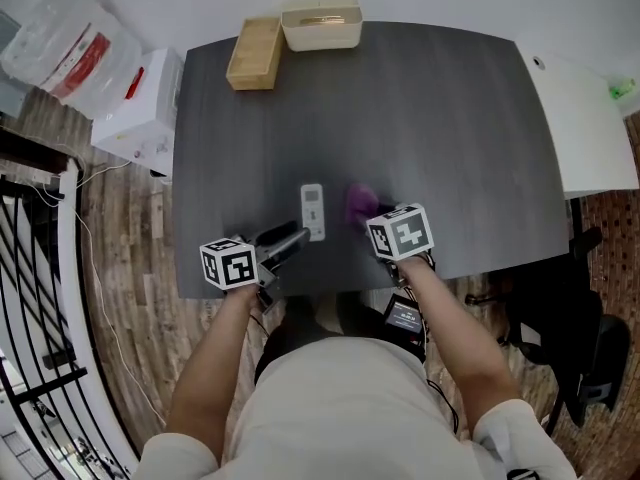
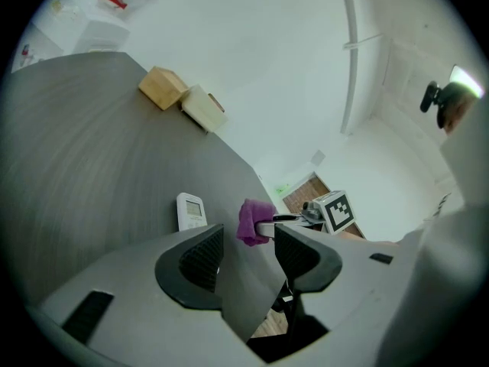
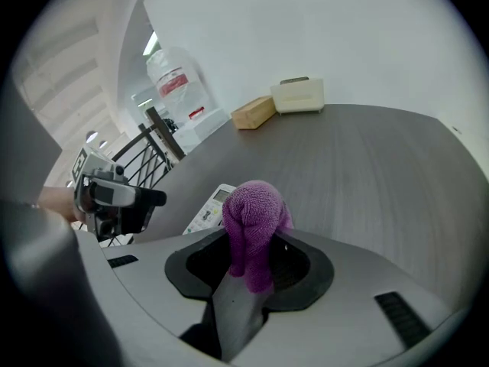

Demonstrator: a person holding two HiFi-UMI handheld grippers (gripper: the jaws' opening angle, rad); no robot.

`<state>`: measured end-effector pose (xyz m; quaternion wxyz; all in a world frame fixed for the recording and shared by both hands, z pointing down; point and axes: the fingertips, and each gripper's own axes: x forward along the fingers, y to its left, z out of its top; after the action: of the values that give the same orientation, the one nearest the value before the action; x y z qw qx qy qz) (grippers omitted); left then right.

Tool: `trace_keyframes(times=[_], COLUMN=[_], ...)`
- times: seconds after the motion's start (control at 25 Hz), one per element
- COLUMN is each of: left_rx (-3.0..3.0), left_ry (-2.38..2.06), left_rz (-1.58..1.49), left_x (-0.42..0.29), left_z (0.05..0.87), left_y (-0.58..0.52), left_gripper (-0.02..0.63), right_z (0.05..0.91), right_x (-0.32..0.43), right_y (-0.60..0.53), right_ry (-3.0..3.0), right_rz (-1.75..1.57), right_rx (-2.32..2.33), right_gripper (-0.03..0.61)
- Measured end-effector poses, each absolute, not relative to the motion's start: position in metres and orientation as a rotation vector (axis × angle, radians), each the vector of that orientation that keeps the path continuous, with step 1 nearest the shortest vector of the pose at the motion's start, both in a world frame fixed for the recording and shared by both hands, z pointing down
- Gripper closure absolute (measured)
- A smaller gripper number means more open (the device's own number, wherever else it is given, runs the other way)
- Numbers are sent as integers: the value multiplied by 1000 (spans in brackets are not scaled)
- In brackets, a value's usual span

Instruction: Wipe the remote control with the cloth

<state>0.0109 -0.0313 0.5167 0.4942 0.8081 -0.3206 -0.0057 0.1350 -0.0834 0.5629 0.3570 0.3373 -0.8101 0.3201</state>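
A white remote control lies flat on the dark grey table, near its front edge. My right gripper is just right of the remote, shut on a bunched purple cloth. In the right gripper view the cloth sticks up from between the jaws of the right gripper, and the remote lies to its left. My left gripper hovers at the table's front edge, left of the remote. Its jaws stand open around nothing in the left gripper view, where the left gripper points toward the remote and the cloth.
A wooden box and a cream container sit at the table's far edge. On the floor to the left are a white box and a black railing. A white table adjoins on the right.
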Motion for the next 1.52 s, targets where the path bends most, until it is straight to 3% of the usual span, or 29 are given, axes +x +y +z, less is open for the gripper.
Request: trace_keyframes(times=[0.56,0.72,0.96,1.52], left_rx=[2055,2109,2179,2245], left_ry=[-829,-794,-705,-577], left_rz=[-186,-185,-238,-347], left_x=[-11,-23,-45,-74], left_z=[455,437,410,369], left_y=[13,53,115,196], left_gripper=[411,455,592,604], right_z=[499,475,440,368], right_x=[134,132,117,110], right_y=[-65,-34,32,137], right_ry=[-2202,-2223,-2304,-2444], right_rz=[737,744,802,812], right_rx=[971,1042,1143,1336], right_gripper=[446,446,446,449])
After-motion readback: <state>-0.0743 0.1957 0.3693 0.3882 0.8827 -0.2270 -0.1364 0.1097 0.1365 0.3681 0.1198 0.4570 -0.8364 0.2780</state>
